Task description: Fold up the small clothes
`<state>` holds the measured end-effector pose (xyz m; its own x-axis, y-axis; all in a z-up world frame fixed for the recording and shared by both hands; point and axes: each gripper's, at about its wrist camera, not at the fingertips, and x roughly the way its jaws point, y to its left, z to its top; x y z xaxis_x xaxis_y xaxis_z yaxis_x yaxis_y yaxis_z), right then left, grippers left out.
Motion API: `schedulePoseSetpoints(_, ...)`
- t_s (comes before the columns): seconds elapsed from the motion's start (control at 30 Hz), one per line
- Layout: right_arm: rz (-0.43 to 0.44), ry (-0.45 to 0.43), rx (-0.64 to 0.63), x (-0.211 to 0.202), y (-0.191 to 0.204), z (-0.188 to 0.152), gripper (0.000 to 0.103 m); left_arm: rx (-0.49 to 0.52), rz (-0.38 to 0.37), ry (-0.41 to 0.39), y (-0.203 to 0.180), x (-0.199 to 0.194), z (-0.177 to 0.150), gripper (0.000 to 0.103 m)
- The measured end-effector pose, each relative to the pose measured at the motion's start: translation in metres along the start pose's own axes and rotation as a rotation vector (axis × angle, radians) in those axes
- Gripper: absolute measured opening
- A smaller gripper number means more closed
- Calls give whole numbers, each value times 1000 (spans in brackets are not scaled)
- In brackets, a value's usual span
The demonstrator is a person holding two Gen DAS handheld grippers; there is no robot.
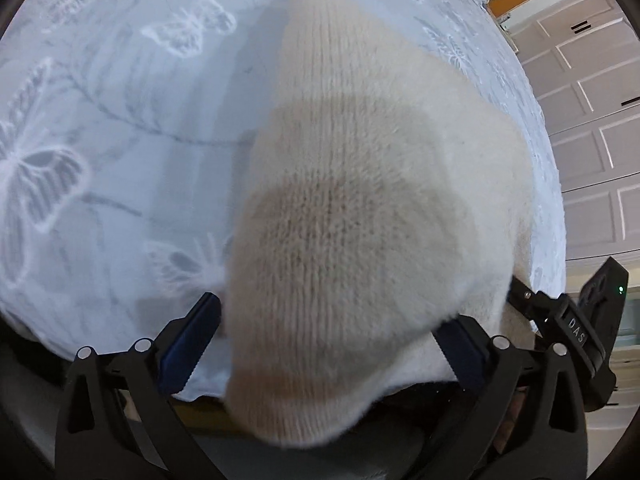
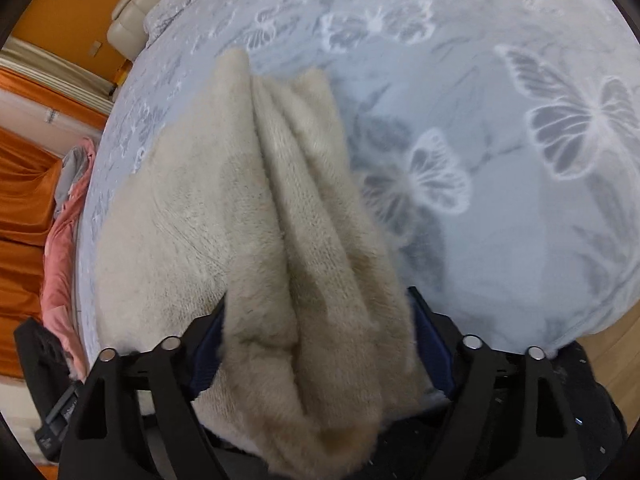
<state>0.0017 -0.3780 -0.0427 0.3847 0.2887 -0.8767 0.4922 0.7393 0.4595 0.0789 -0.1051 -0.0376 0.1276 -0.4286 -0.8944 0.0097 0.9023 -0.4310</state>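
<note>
A cream knitted garment (image 1: pixel 360 168) lies on a pale blue bedspread (image 1: pixel 120 140) printed with butterflies. In the left wrist view a rounded fold of it bulges up between the fingers of my left gripper (image 1: pixel 332 312), whose jaws stand wide; the blue pads (image 1: pixel 200 332) flank the cloth without squeezing it. In the right wrist view a pleated bunch of the same garment (image 2: pixel 312 240) fills the gap of my right gripper (image 2: pixel 318 300), also wide apart. The rest of the garment (image 2: pixel 168 216) spreads flat to the left. The right gripper's body (image 1: pixel 592 312) shows at the left view's right edge.
The bedspread (image 2: pixel 500 200) runs far to the right in the right wrist view. Pink and grey clothes (image 2: pixel 64 216) lie at the bed's left edge, by orange curtains (image 2: pixel 24 184). White panelled doors (image 1: pixel 592 120) stand beyond the bed's right side.
</note>
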Motion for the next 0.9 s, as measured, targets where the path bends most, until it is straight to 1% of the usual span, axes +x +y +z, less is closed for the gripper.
schedulePoseSetpoints(0.03,11,2,6,2,-1,1,90,-11,-14,3,2,3,0,98)
schedulePoseSetpoints(0.1,25,2,4,5,0,3,89,-8,-24,4,2,4,1,98)
schedulePoseSetpoints(0.13,40,2,-10,4,2,3,83,3,-25,11,0,2,0,91)
schedulePoseSetpoints(0.17,83,8,-23,3,3,3,72,18,-43,11,-2,-1,0,82)
schedulePoseSetpoints(0.2,102,8,-28,0,5,1,53,51,-61,21,-8,-6,-1,70)
schedulePoseSetpoints(0.23,99,0,-34,-4,7,0,42,66,-53,22,-12,-11,-2,60)
schedulePoseSetpoints(0.27,110,-14,-47,-13,10,-4,40,78,-57,25,-14,-16,-3,54)
schedulePoseSetpoints(0.3,127,-26,-55,-20,12,-7,38,97,-72,25,-15,-26,-5,46)
schedulePoseSetpoints(0.37,151,-32,-67,-36,14,-19,36,115,-83,32,-11,-41,-11,45)
schedulePoseSetpoints(0.4,152,-17,-68,-38,13,-27,36,119,-93,42,-6,-47,-14,49)
schedulePoseSetpoints(0.43,147,-4,-62,-37,11,-31,36,112,-101,48,0,-52,-17,61)
schedulePoseSetpoints(0.47,133,22,-45,-32,7,-35,38,99,-93,47,4,-54,-17,66)
schedulePoseSetpoints(0.5,118,42,-26,-27,3,-35,39,71,-79,27,10,-57,-16,75)
schedulePoseSetpoints(0.53,110,48,-13,-25,2,-32,41,50,-87,-2,15,-60,-14,80)
schedulePoseSetpoints(0.57,105,49,-7,-23,2,-28,47,32,-95,-22,18,-61,-12,81)
schedulePoseSetpoints(0.63,71,48,-27,-19,8,-23,54,-29,-108,-51,22,-64,-1,85)
schedulePoseSetpoints(0.67,60,54,-35,-18,9,-25,59,-42,-105,-58,22,-63,4,87)
schedulePoseSetpoints(0.7,50,62,-42,-15,11,-25,61,-38,-99,-53,20,-59,9,91)
schedulePoseSetpoints(0.73,47,69,-46,-13,12,-24,65,-27,-77,-31,17,-49,15,91)
schedulePoseSetpoints(0.77,49,74,-38,-9,13,-22,65,-28,-59,-12,18,-42,19,91)
schedulePoseSetpoints(0.8,52,78,-26,-6,16,-21,66,-38,-76,10,19,-34,20,88)
schedulePoseSetpoints(0.83,58,80,-18,-4,17,-20,61,-50,-114,30,20,-28,22,78)
schedulePoseSetpoints(0.87,65,74,-21,-5,20,-19,47,-61,-114,43,19,-27,24,76)
schedulePoseSetpoints(0.9,64,62,-38,-9,25,-19,44,-60,-119,38,16,-30,26,68)
